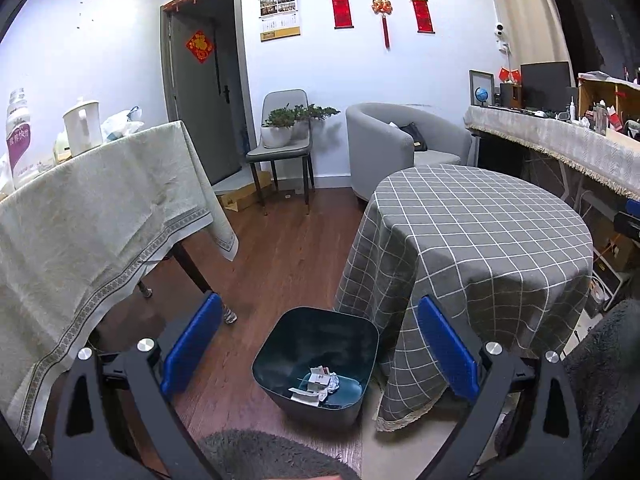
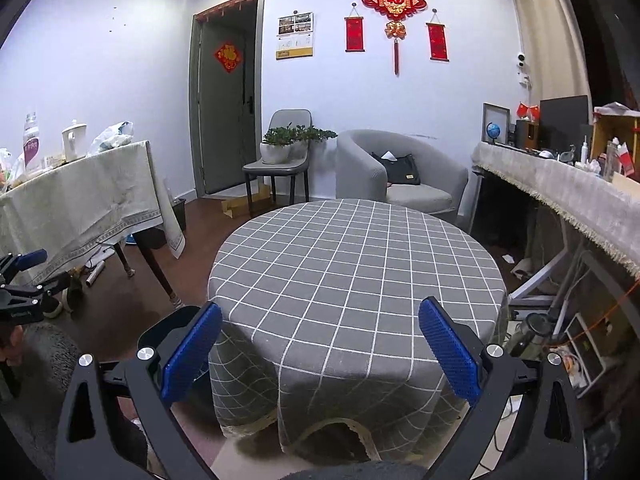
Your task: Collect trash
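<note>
Hovering your left gripper [image 1: 320, 344] over the dark trash bin [image 1: 320, 364] on the floor beside the round checked table [image 1: 480, 232], jaws wide apart, empty; crumpled trash [image 1: 318, 384] lies inside. Your right gripper [image 2: 320, 344] gapes empty too, facing the tabletop.

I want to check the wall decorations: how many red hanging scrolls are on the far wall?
2. One red scroll hangs left of the big red knot ornament, the other scroll right of it. None seems hidden.
</note>
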A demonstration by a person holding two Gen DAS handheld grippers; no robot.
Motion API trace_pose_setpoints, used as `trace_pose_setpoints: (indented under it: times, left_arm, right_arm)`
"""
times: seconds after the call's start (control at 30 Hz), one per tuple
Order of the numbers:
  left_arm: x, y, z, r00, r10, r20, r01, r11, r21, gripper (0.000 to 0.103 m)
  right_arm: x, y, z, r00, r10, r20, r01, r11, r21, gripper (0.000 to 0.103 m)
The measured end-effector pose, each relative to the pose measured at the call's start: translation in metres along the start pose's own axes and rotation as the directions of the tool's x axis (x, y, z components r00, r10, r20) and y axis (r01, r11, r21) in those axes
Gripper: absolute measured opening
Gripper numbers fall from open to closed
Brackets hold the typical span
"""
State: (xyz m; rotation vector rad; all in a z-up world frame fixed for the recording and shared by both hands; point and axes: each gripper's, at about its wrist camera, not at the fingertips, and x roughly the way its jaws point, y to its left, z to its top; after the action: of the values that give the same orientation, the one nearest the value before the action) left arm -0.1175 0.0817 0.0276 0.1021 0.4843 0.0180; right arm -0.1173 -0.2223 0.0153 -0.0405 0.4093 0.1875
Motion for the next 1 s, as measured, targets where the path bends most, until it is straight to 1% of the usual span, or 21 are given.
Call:
trace_pose_setpoints:
  times: [0.53,1.0]
  left_arm:
    - [0.0000,0.0021,-0.0001,1.000,-0.011,-0.003,0.011,0.999,-0.030,0.100]
    - [0.0007,0.0022,0.0001,1.000,-0.012,0.000,0.012,0.999,-0.033,0.100]
  right_arm:
    - [0.0008,-0.0020,0.0000,1.000,0.002,-0.009,-0.002,1.000,0.005,0.100]
    - [0.0012,-0.0014,0.0007,1.000,0.003,-0.010,-0.003,1.000,0.008,0.100]
